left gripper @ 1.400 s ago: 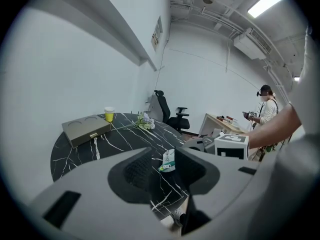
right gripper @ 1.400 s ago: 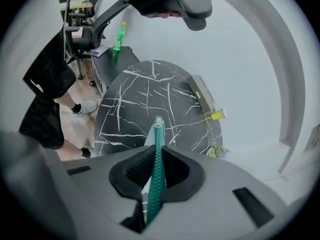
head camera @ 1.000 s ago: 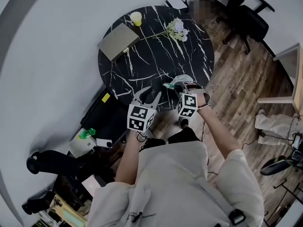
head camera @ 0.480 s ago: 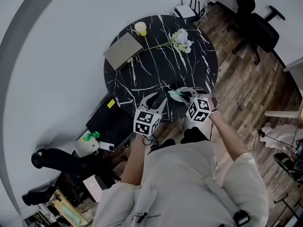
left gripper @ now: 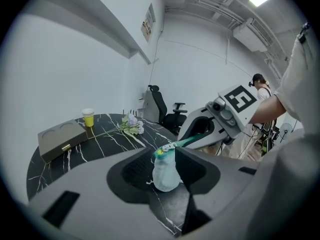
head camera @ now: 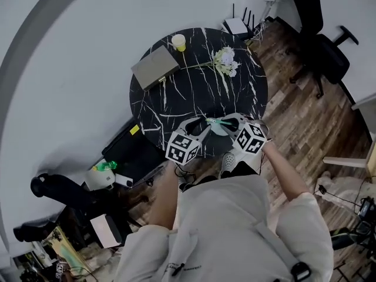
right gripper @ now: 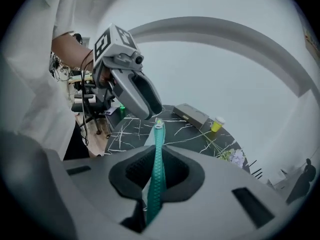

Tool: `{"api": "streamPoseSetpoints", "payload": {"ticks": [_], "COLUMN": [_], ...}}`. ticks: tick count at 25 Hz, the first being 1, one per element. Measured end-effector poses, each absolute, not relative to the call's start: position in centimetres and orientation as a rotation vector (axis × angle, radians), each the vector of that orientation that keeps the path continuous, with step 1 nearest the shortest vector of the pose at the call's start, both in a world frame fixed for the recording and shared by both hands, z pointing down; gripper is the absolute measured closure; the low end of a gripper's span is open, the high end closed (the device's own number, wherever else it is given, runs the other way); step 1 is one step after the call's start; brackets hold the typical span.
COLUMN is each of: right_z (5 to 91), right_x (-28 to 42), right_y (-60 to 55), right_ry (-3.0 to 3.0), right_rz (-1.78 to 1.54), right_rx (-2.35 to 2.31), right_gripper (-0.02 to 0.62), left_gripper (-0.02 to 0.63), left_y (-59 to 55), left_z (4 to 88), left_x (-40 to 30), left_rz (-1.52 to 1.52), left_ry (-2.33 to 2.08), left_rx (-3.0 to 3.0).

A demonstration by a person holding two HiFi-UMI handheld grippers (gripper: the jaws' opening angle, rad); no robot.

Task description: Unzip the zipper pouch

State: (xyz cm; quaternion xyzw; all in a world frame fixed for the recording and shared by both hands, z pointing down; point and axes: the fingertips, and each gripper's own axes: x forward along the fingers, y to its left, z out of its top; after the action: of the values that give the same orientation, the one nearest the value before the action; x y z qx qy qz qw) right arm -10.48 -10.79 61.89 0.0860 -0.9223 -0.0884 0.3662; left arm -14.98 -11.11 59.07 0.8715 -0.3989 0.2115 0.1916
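The left gripper [head camera: 201, 128] and right gripper [head camera: 228, 123] meet over the table [head camera: 176, 93] edge in the head view. In the left gripper view its jaws are wide, having just opened further, with the pale pouch [left gripper: 166, 176] between them. In the right gripper view the jaws pinch the pouch's teal zipper band [right gripper: 158, 169].

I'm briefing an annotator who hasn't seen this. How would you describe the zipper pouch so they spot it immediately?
Find the round black marble table; at its edge nearest the person is the right gripper. Pinched in it by a teal zipper strip hangs a pale fabric pouch, the only teal-trimmed thing, unlike the flat grey box, yellow paper cup and flower sprig.
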Motion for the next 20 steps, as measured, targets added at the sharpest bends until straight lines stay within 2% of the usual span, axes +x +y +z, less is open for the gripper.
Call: {"api": "streamPoseSetpoints", "payload": {"ticks": [11,20], "right_z": [56.4,54.5], "right_x": [-10.9,-10.6], "right_y": [-10.8,-11.2], "right_ry": [-2.587,-2.633], "right_rz": [-0.246,-0.279], "right_rx": [0.101,0.019], "right_gripper": [0.561,0.561], "left_gripper": [0.439,0.437], "left_y": [-11.1,-12.0], "left_z": [55.5,54.2], "left_x": [-14.1,-13.4], "left_rz": [0.392,0.356], "left_ry": [-1.192,-1.140], "left_rx": [2.489,2.531]}}
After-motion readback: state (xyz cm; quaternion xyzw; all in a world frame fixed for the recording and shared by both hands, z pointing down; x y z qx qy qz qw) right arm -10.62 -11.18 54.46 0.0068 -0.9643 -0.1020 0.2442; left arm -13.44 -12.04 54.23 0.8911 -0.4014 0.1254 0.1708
